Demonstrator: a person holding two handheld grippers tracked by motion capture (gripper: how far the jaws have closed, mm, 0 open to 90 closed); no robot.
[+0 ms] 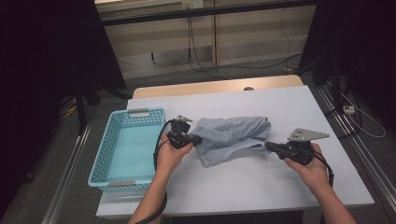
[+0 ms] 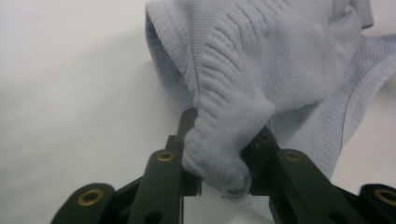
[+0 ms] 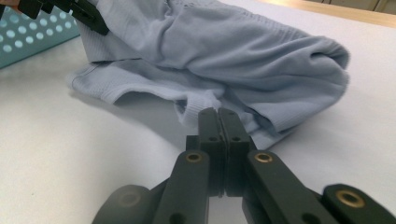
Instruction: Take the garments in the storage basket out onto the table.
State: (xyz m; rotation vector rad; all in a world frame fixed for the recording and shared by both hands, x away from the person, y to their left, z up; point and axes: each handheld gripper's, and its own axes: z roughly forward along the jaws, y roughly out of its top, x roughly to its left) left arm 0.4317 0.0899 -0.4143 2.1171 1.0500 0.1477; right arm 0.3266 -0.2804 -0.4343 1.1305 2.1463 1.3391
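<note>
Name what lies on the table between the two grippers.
The crumpled light blue garment spans the stretch from the left gripper, shut on a bunch of it, to the right gripper, pinching its edge; the high view shows this.

No legible txt, labels or nos. anywhere.

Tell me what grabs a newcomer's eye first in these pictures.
A crumpled pale blue garment lies mid-table, pinched from both ends. The left claw clamps a thick bunch of it; the right claw is shut on a thin edge. A turquoise basket sits to the left.
</note>
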